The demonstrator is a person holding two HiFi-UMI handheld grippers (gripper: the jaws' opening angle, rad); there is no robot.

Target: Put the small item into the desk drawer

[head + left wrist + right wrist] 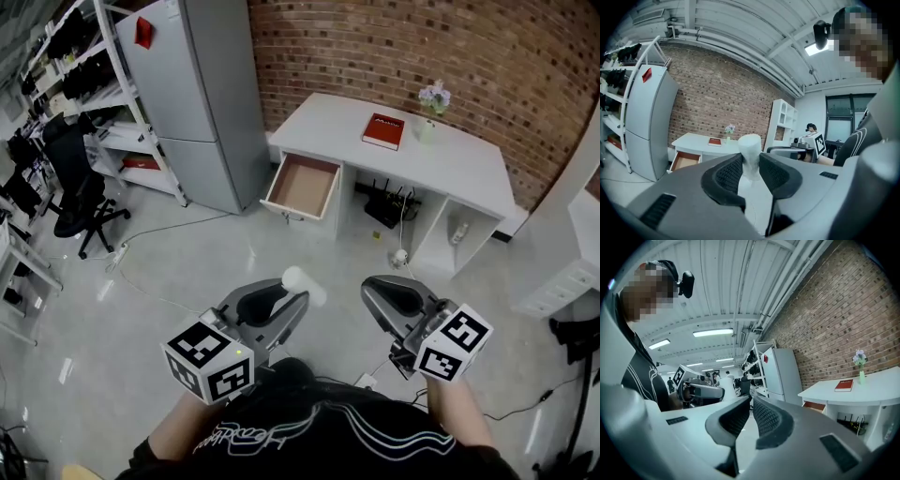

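left tool (285, 292): pinched the white small item (302, 280) | right tool (375, 287): pressed together, empty | drawer (302, 186): stood open under white bench (328, 122), well apart

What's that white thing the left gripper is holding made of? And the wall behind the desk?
The white item looks like matte, frosted plastic or maybe foam. It is dull and a little see-through, with no shine, so I can't be sure. The wall looks like rough red brick, with pale mortar lines running between the small blocks.
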